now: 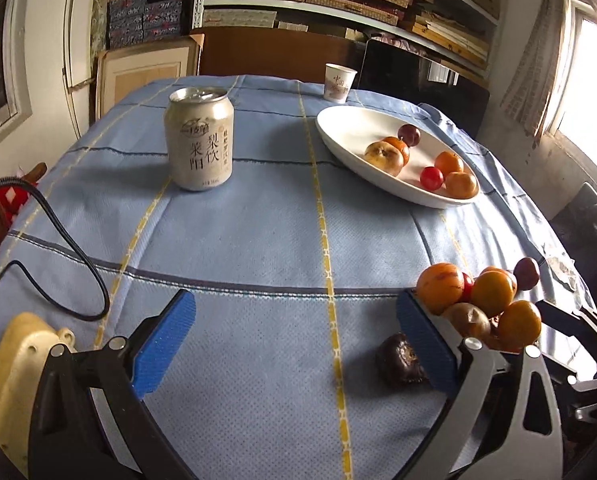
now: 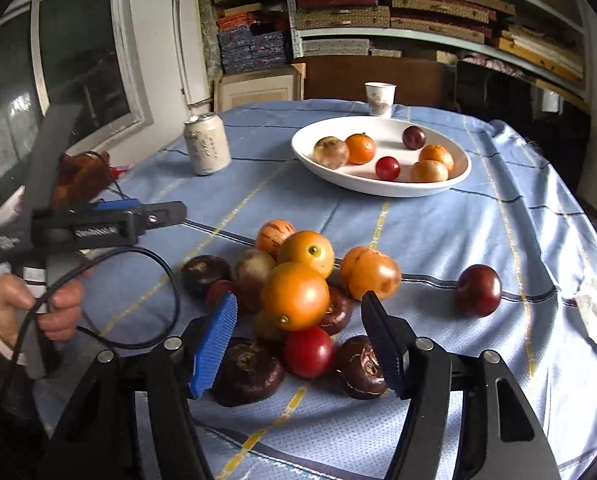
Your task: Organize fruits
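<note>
Right gripper (image 2: 298, 344): jaws part open, blue ribbed pads either side of the near edge of the fruit pile; pads touch nothing that can be made out.
Fruit pile (image 2: 294, 300): heaped on the blue tablecloth (image 2: 458, 240), directly ahead of the right gripper.
Between the pads: an orange tomato-like fruit (image 2: 294, 295) at the top of the gap, a red cherry tomato (image 2: 309, 352) just below it.
Flanking: one dark water chestnut (image 2: 248, 372) beside the left pad, another dark water chestnut (image 2: 362, 366) against the right pad; contact cannot be told.
Stray plum (image 2: 478, 290): dark red, alone on the cloth, well right of the pile.
White oval plate (image 2: 378, 188): far side of the table, holding six fruits, among them mandarins, a red cherry tomato and a dark plum.
Left gripper (image 1: 296, 346): jaws wide, nothing between them but bare cloth; the pile sits just outside its right finger.
Left hand (image 2: 30, 304): wrapped round the left gripper's handle, cable looping under it.
Drink can (image 1: 198, 140): pale, upright, left of the plate; Chinese characters, reading 梨饮 and 莱阳 as best I can tell.
Paper cup (image 1: 339, 82): behind the plate; red print, not legible.
Gripper side lettering: white text, too blurred to read.
</note>
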